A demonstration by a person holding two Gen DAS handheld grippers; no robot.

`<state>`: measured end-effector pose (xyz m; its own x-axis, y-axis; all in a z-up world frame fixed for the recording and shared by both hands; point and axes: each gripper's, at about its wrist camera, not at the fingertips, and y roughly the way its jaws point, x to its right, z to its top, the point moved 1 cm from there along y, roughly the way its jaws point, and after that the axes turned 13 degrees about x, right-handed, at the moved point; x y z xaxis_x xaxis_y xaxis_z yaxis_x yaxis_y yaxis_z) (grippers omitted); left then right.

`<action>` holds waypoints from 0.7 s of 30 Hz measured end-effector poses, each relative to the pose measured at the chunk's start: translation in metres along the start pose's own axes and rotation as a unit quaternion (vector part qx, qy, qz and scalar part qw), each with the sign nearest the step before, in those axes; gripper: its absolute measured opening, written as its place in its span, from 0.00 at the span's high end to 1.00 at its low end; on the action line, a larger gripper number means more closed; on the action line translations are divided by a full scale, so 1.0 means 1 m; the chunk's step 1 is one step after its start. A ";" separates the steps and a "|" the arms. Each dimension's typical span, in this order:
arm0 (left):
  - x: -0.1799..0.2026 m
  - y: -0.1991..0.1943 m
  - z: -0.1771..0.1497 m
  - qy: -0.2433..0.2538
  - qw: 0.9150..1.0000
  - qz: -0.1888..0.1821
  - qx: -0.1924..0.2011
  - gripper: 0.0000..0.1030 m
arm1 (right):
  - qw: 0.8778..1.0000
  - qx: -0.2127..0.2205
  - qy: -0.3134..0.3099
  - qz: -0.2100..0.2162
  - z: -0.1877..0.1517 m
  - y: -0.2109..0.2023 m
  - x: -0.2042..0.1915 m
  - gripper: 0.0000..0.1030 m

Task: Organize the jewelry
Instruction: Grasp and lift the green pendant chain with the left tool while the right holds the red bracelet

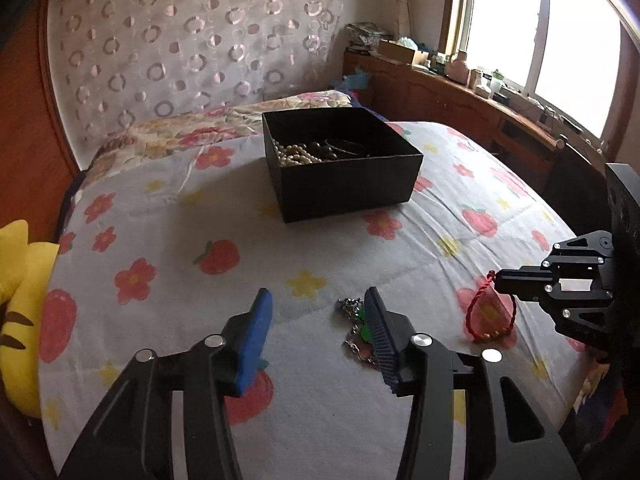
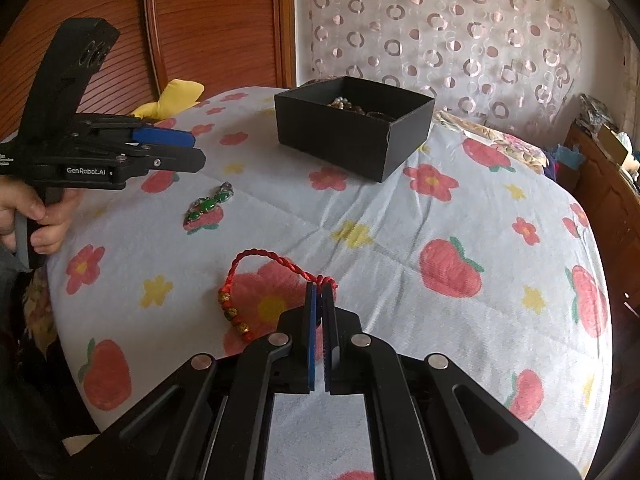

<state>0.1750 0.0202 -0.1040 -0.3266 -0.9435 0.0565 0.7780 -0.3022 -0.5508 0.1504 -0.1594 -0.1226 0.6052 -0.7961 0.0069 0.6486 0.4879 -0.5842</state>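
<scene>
Now the right tool point(image 2: 320, 292) pinches the knot of a red braided cord bracelet point(image 2: 240, 304) lying on the floral bedspread point(image 2: 400, 248), its loop stretching leftward, well short of the open black cardboard box point(image 2: 352, 136). Nearer that box, the left tool point(image 1: 316, 300), spread wide, hovers beside a green-stone silver chain bracelet point(image 2: 208, 206).

The black box point(image 2: 352, 136) shows the right wrist view only a sliver of its contents above the rim; what lies deeper is hidden. In the left wrist view, the right finger of the left tool point(image 1: 318, 312) covers part of the green-stone chain point(image 1: 354, 320). The red cord bracelet point(image 2: 256, 292) passes between the pads of the right tool point(image 2: 320, 292), so the gripped stretch cannot be seen. The yellow cushion point(image 1: 18, 312) at the bed's left edge is cut off by the frame. Items on the window ledge point(image 1: 480, 80) are too small to identify.
</scene>
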 end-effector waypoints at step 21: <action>0.023 0.003 0.007 -0.005 0.998 -0.056 0.002 0.98 | 1.000 0.004 0.007 0.003 0.002 0.001 0.000 0.97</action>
<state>0.1731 -0.0033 -0.0987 -0.4069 -0.9048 0.1256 0.7389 -0.4069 -0.5371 0.1520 -0.1585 -0.1217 0.6035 -0.7974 -0.0078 0.6485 0.4964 -0.5771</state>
